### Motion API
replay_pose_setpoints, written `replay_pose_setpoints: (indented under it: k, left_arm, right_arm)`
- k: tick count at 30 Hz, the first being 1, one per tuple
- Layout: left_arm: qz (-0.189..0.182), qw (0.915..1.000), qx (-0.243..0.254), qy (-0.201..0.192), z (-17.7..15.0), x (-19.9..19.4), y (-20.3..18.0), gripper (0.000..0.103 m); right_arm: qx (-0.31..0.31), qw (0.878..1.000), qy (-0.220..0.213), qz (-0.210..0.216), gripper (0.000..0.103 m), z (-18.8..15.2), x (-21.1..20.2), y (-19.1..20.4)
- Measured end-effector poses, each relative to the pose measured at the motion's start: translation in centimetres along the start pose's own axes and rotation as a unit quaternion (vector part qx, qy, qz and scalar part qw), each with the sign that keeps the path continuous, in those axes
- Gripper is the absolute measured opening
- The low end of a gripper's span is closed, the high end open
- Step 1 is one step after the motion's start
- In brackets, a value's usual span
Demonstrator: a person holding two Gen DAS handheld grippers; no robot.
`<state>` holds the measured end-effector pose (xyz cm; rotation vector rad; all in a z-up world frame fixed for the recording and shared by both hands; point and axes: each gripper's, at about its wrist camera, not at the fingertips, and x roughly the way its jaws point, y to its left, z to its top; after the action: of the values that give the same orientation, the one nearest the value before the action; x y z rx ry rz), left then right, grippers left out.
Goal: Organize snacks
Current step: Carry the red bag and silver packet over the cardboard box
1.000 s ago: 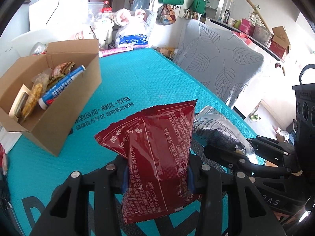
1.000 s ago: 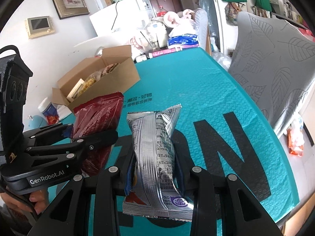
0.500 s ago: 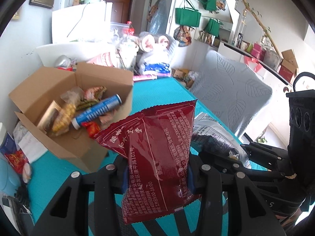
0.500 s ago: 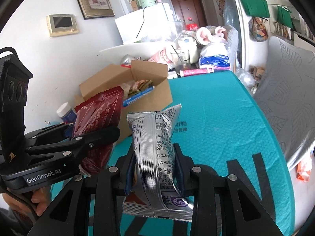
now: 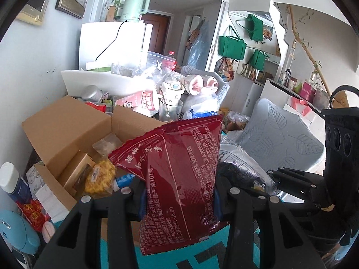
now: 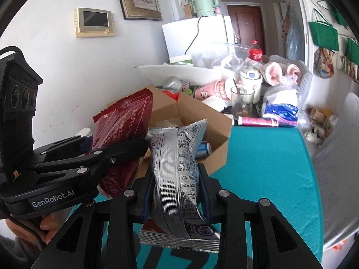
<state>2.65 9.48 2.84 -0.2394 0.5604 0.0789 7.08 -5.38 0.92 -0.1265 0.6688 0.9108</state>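
My left gripper is shut on a dark red snack packet, held upright in the air just short of the open cardboard box. The box holds several snacks, among them a yellow puffed bar and a blue tube. My right gripper is shut on a silver foil snack packet, also upright, with the box right behind it. In the right wrist view the left gripper with its red packet hangs close to the left.
The teal table mat runs to the right of the box. Cups, a glass, a pink tube, bags and a cola bottle crowd the far end. A white-capped bottle and blue object lie left of the box. A grey leaf-patterned chair stands right.
Both grippers have risen and moved toward the cardboard box with their packets still held; the box now looms close behind the packets and more of the wall shows.
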Motion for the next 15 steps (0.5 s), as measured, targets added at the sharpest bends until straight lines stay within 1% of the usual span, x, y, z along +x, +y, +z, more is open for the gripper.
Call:
replay_pose_setpoints:
  k: [3, 8, 12, 15]
  left_arm:
    - [0.010, 0.9998, -0.011, -0.012, 1.6, 0.9, 1.7, 0.043]
    - [0.032, 0.9986, -0.031, -0.030, 4.3, 2.9, 4.4, 0.043]
    - [0.052, 0.9964, -0.048, -0.046, 5.7, 4.6, 6.2, 0.043]
    - [0.069, 0.9954, -0.057, -0.033, 6.3, 6.2, 7.7, 0.043]
  right_arm:
    - [0.000, 1.000, -0.001, 0.016, 0.034, 1.8, 1.8, -0.2]
    - [-0.004, 1.000, -0.004, 0.025, 0.034, 4.6, 5.1, -0.7]
    - [-0.004, 0.999, -0.010, 0.047, 0.034, 6.6, 8.1, -0.9]
    - [-0.006, 0.999, -0.013, 0.051, 0.034, 7.7, 10.4, -0.9]
